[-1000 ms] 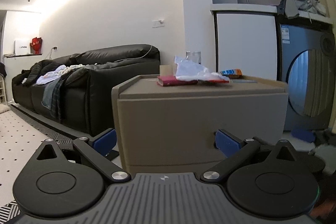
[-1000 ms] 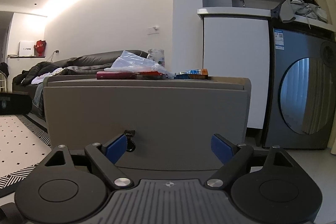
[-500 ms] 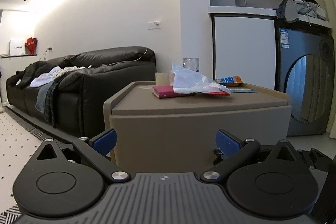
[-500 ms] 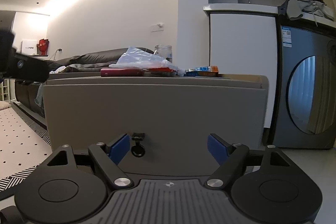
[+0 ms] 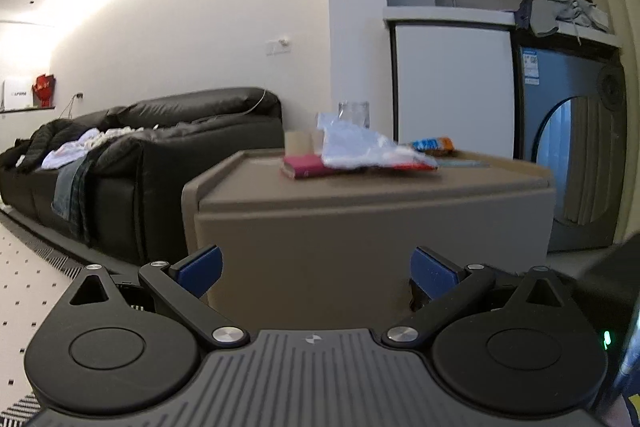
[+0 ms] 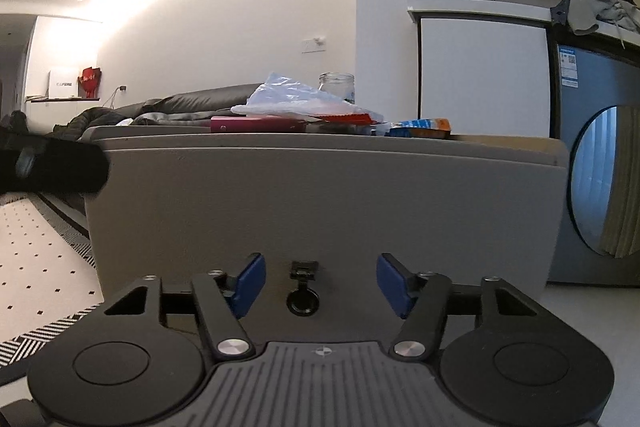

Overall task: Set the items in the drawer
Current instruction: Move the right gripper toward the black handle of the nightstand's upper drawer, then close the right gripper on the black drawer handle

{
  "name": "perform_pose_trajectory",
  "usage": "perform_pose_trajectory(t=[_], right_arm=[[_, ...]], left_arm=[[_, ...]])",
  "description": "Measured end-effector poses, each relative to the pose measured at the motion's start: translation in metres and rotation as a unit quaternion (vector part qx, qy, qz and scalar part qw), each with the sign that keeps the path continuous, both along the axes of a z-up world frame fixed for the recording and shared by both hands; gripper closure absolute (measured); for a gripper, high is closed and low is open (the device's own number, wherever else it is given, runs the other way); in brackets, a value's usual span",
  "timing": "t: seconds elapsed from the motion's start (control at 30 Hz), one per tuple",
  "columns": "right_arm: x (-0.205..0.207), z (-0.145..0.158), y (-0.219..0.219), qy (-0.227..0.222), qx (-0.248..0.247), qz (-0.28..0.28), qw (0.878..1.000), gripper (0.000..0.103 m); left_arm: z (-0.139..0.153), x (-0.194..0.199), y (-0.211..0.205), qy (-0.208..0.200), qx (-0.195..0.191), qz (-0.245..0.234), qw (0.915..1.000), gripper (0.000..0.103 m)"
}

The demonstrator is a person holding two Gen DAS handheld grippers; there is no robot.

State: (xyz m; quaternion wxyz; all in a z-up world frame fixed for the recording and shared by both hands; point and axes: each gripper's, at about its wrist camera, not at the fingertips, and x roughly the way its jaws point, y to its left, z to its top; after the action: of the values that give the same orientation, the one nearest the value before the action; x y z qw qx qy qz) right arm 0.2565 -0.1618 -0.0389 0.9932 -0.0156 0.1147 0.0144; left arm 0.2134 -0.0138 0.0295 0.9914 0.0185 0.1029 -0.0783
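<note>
Taupe, matte and boxy, the low cabinet [image 6: 328, 203] fills the middle of both wrist views, and its flat top serves as the surface [image 5: 360, 183] that carries the items; a maroon book [image 5: 304, 166] lies there with a crumpled clear plastic bag [image 5: 360, 147] resting on it, a red packet edge showing under the bag; a blue-and-orange snack packet [image 5: 434, 144] sits further back toward the right, a glass jar [image 6: 337, 87] stands behind the bag, and a small cardboard roll [image 5: 298, 142] stands behind the book; none of these is held. On the cabinet's front, low down, a small black ring pull [image 6: 303, 299] hangs on what appears to be the drawer face (the drawer reads as closed, no gap showing); the right gripper [image 6: 320, 285] is released, its blue-padded fingers spread to either side of the pull, close to it but apart; the left gripper [image 5: 316, 269] is likewise released and empty, its fingers wide, facing a corner of the cabinet. A black leather sofa [image 5: 160, 147] strewn with clothes stands to the left against the wall; a grey washing machine [image 6: 600, 187] with a round door stands to the right; the floor beside the cabinet shows a white dotted rug [image 6: 40, 247].
</note>
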Motion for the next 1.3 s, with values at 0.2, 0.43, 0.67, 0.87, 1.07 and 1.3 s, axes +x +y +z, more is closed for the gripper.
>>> perform_pose_trajectory(t=[0.2,0.43,0.67,0.87,1.07,1.3], right_arm=[[0.013,-0.006,0.008,0.011,-0.002,0.000,1.000,0.053],[0.015,-0.010,0.012,0.018,0.004,-0.005,1.000,0.073],[0.017,-0.010,0.019,0.016,-0.003,-0.017,1.000,0.074],[0.024,-0.007,0.020,0.019,-0.009,-0.029,0.999,0.081],[0.025,-0.007,0.021,0.028,-0.013,-0.034,0.999,0.085],[0.026,-0.008,0.017,0.037,0.001,-0.033,0.999,0.086]], left_arm=[[-0.004,-0.001,0.010,0.003,-0.013,0.002,0.9999,0.000],[-0.005,-0.005,0.016,-0.003,-0.020,0.009,0.9997,0.000],[-0.006,-0.007,0.021,-0.003,-0.026,0.009,0.9996,0.000],[-0.005,-0.009,0.026,-0.003,-0.032,0.010,0.9994,0.000],[-0.002,-0.010,0.030,-0.005,-0.040,0.010,0.9991,0.000],[-0.002,-0.012,0.034,-0.007,-0.044,0.013,0.9989,0.000]])
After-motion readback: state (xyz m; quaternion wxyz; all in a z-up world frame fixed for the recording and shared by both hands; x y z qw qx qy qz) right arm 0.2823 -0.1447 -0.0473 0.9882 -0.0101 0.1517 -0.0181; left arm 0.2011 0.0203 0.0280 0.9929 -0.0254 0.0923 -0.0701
